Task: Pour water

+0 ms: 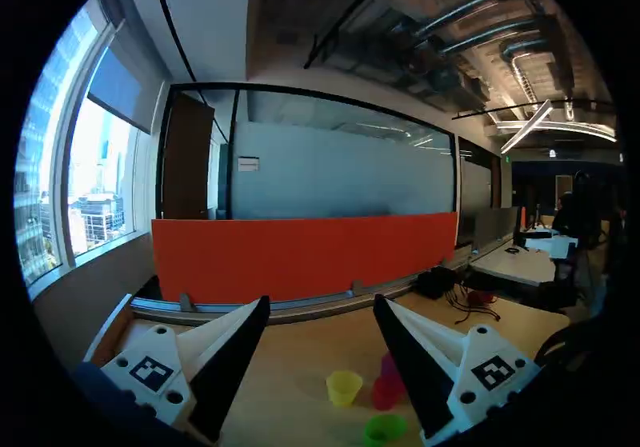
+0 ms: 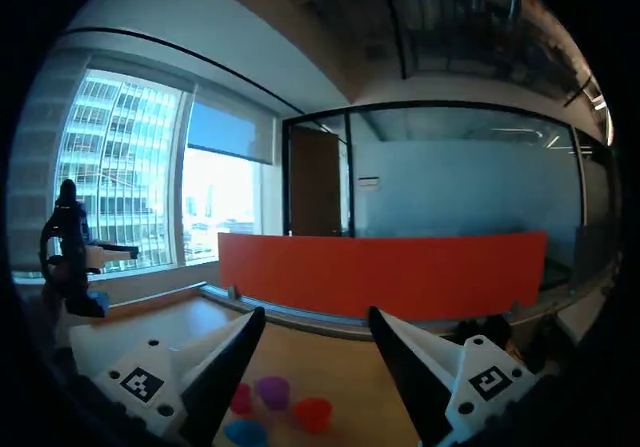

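Note:
In the left gripper view, my left gripper is open above a wooden desk, with nothing between its fingers. Below it stand a yellow cup, a magenta cup and a green cup. In the right gripper view, my right gripper is also open and empty over the desk. Beneath it sit a purple cup, a red cup, a pink cup and a blue cup. Whether any cup holds water cannot be told.
An orange divider panel runs along the desk's far edge, with a glass-walled room behind. Black cables lie at the desk's right end. Windows are to the left. The other gripper held up by a hand shows at far left in the right gripper view.

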